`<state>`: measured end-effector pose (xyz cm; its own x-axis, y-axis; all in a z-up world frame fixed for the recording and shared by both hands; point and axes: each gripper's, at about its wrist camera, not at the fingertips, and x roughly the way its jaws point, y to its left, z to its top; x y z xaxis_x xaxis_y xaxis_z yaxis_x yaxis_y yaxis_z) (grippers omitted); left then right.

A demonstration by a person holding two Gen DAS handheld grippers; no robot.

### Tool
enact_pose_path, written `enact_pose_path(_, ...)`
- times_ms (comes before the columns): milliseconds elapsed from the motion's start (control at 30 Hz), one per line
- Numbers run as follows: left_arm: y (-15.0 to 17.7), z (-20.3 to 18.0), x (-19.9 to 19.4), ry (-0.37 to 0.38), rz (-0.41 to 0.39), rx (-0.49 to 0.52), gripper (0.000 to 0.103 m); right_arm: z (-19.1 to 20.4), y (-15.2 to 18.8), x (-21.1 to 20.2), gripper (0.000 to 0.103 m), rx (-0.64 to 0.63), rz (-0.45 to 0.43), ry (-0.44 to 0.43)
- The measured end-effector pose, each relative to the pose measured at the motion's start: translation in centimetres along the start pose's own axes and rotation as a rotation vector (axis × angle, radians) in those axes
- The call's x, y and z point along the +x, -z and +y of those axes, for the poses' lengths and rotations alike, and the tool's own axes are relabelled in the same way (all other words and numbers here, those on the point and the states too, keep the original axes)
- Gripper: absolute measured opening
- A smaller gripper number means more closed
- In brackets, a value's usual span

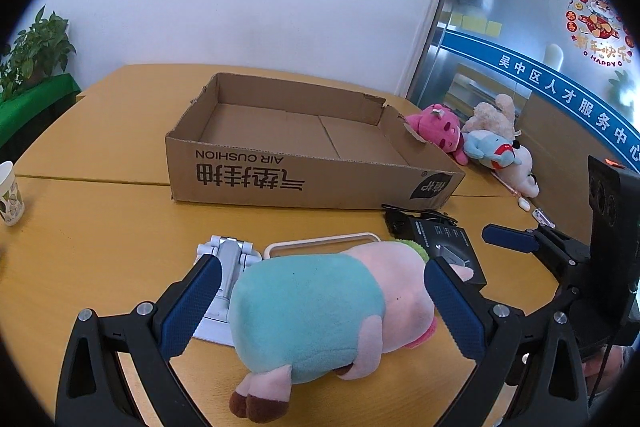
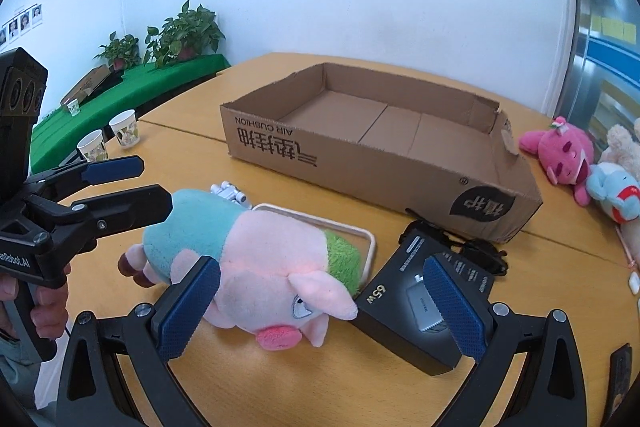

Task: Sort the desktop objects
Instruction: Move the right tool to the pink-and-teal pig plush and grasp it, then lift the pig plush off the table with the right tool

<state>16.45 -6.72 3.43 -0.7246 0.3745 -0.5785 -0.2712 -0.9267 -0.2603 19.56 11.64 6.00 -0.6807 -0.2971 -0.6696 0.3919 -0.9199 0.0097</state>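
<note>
A plush pig (image 1: 316,311) in a teal shirt and green hat lies on the wooden table (image 1: 100,247). My left gripper (image 1: 320,303) is open, its pads on either side of the pig's body without pressing it. In the right wrist view the pig (image 2: 260,267) lies at the front left. My right gripper (image 2: 320,307) is open, with the pig's head and a black 65W charger box (image 2: 420,307) between its pads. An empty cardboard box (image 2: 384,147) stands behind, also in the left wrist view (image 1: 304,143).
A white folding stand (image 1: 228,267) and a white frame (image 2: 352,227) lie under the pig. Black cables (image 2: 460,243) lie by the charger box. A pink plush (image 2: 564,155), a blue plush (image 2: 616,191) and a beige plush (image 1: 492,115) lie right. Paper cups (image 2: 108,139) stand left.
</note>
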Motion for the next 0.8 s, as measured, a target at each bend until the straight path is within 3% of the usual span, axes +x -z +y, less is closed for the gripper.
enact_pose_path(367,1.5,3.1,2.8,0.050,0.126,-0.085,0.102,0.2,0.4,3.2,0.103,0.018,0.079,-0.056)
enact_pose_path(600,2.7,6.1,3.8,0.173,0.190,-0.226,0.099,1.9,1.5,6.0,0.103,-0.003,0.173,-0.194)
enact_pose_path(700,2.9,5.9,3.7,0.180,0.201,-0.217,0.099,2.8,1.7,5.3,0.103,-0.028,0.168,-0.283)
enact_pose_path(800,3.3,5.0,3.4,0.237,0.242,-0.200,0.099,1.9,2.0,3.6,0.103,-0.001,0.134,-0.368)
